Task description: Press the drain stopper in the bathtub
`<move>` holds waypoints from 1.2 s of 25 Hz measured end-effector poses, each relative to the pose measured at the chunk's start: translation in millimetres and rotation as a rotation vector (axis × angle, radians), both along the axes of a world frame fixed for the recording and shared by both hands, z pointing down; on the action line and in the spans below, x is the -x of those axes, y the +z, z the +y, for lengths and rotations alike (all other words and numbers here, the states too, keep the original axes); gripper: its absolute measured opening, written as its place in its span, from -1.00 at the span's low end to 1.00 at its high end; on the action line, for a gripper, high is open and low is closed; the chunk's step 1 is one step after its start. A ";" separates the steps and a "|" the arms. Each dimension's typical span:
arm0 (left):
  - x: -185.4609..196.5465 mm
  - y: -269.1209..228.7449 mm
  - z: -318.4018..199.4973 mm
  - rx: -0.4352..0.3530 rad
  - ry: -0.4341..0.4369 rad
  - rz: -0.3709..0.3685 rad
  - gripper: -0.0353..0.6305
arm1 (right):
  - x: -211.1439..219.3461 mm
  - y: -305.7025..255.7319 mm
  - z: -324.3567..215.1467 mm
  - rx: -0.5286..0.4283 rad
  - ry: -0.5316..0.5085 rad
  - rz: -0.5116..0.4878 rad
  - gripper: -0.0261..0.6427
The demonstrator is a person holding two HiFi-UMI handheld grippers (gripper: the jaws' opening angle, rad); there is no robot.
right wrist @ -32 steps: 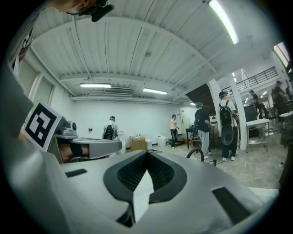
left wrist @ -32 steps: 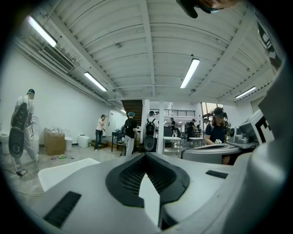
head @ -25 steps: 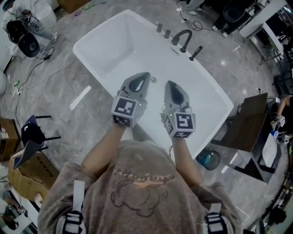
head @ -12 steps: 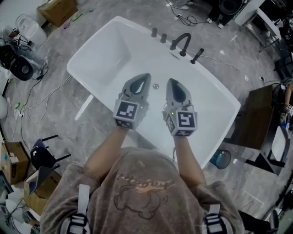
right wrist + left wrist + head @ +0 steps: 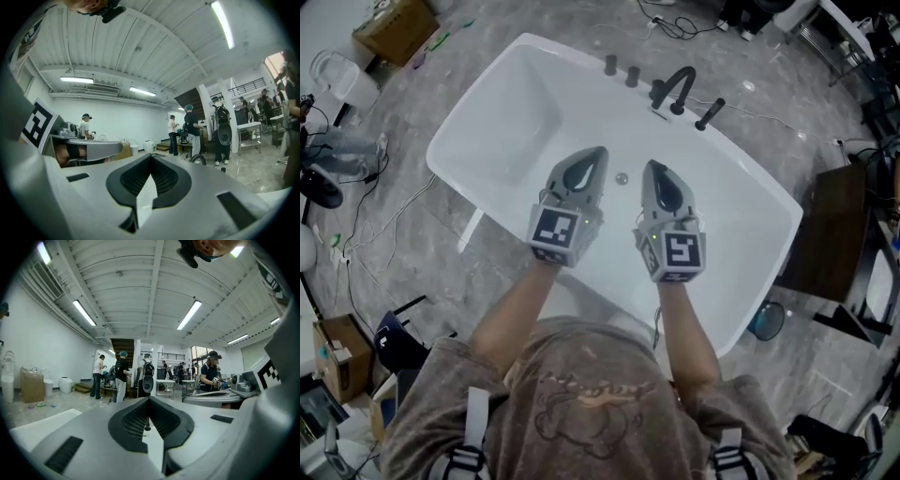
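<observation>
a: what's the biggest thing down there?
b: a white rectangular bathtub (image 5: 520,112), seen from above, standing on a grey marbled floor (image 5: 422,234).
a: and the tools?
b: the left grey tool (image 5: 599,153) and the right grey tool (image 5: 648,166) hover side by side over the tub's middle, apart from each other. each one's jaws meet at the tips, with nothing between them.
a: any fittings?
b: a black arched faucet (image 5: 679,86) stands on the far rim.
a: where's the stopper?
b: the small round silver drain stopper (image 5: 622,178) sits on the tub floor, showing between the two tool tips.
</observation>
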State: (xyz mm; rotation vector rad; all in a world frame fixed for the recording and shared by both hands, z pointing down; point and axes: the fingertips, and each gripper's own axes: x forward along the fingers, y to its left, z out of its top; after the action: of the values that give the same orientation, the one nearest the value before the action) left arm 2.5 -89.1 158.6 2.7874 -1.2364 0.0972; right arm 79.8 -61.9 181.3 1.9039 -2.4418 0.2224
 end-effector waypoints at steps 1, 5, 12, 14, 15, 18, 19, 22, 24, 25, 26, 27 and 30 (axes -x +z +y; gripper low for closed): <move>-0.2 4.3 -4.5 0.002 0.010 0.003 -0.89 | 0.1 4.8 -3.3 0.004 0.003 0.002 -0.92; 0.6 22.4 -18.5 0.019 0.031 0.008 -0.89 | -0.2 20.6 -17.8 0.002 0.014 0.010 -0.92; 1.8 60.9 -44.6 0.037 0.055 0.010 -0.89 | 6.0 47.3 -45.7 -0.013 0.019 0.013 -0.92; 2.7 74.6 -50.5 0.033 0.059 0.002 -0.89 | 8.1 62.0 -50.0 0.004 0.020 0.015 -0.92; 3.2 81.8 -52.6 0.033 0.061 -0.001 -0.89 | 8.6 71.1 -51.0 0.020 0.022 0.018 -0.92; 5.4 102.7 -59.3 0.037 0.065 -0.002 -0.89 | 8.8 96.0 -56.0 0.040 0.031 0.016 -0.92; 6.5 109.4 -62.1 0.040 0.068 -0.002 -0.89 | 9.3 102.8 -58.8 0.042 0.034 0.012 -0.92; 10.6 128.8 -72.1 0.049 0.075 -0.002 -0.89 | 11.5 121.0 -68.4 0.041 0.042 0.006 -0.92; 12.9 141.2 -79.5 0.049 0.075 -0.003 -0.89 | 12.7 133.0 -74.8 0.041 0.046 0.003 -0.92; 13.5 147.3 -82.7 0.050 0.075 -0.003 -0.89 | 12.5 140.0 -77.0 0.048 0.050 0.002 -0.92; 13.7 153.5 -85.3 0.051 0.075 -0.005 -0.89 | 11.8 147.2 -78.6 0.058 0.055 0.002 -0.92; 13.6 159.8 -87.8 0.054 0.075 -0.005 -0.89 | 10.7 153.9 -80.5 0.064 0.059 0.003 -0.92; 10.3 180.4 -96.8 0.056 0.078 -0.002 -0.89 | 5.5 173.2 -88.9 0.065 0.071 0.001 -0.92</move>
State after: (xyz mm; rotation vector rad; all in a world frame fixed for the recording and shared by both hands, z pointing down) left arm -7.8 -186.0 339.0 2.7876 -1.1081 0.1387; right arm 74.4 -150.8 354.5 1.9648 -2.3378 0.2991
